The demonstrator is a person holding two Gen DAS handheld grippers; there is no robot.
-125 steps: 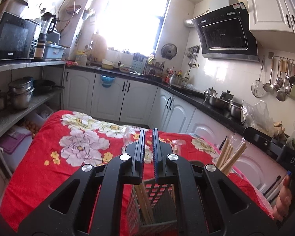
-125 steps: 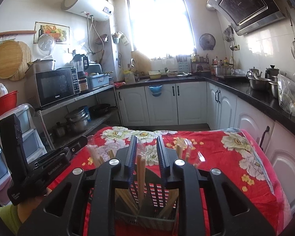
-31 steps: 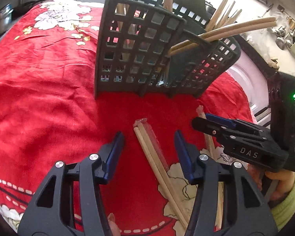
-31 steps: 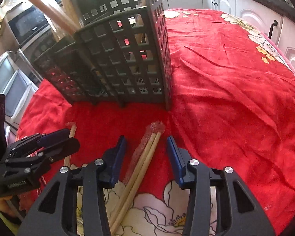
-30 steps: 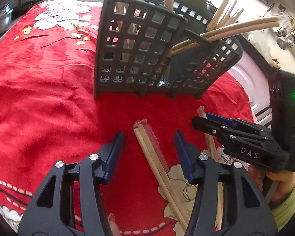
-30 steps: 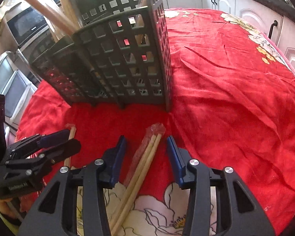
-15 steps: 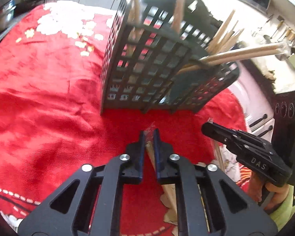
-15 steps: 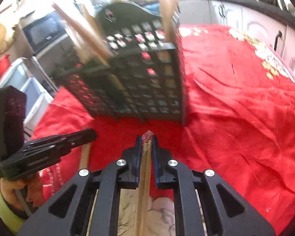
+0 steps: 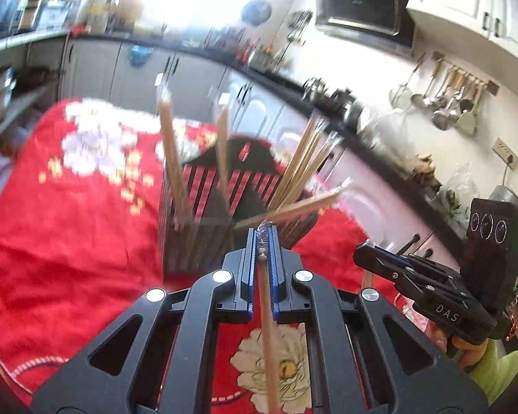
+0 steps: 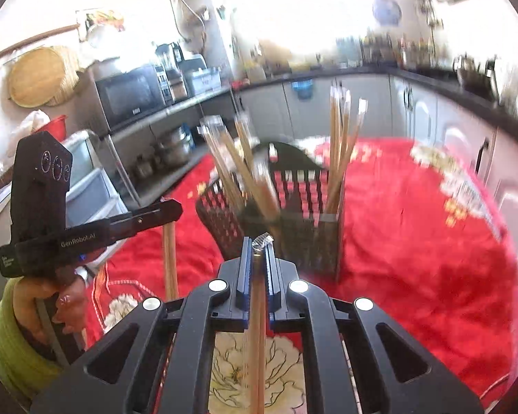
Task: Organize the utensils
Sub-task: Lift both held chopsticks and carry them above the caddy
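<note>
While the dark slotted plastic utensil basket (image 9: 203,241) is standing on the red floral cloth-covered surface (image 9: 69,241), left tongs (image 9: 261,238) and right tongs (image 10: 257,246) are each clenching wrapped wooden chopsticks (image 9: 267,327) just before it.

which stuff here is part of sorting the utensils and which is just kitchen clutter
Part of the job:
- left gripper, shut on a wrapped chopstick pair
- right gripper, closing on another wrapped pair
- dark slotted holder with chopsticks already standing in it
- red floral cloth

Just lying about:
- microwave
- hanging ladles
- range hood
</note>
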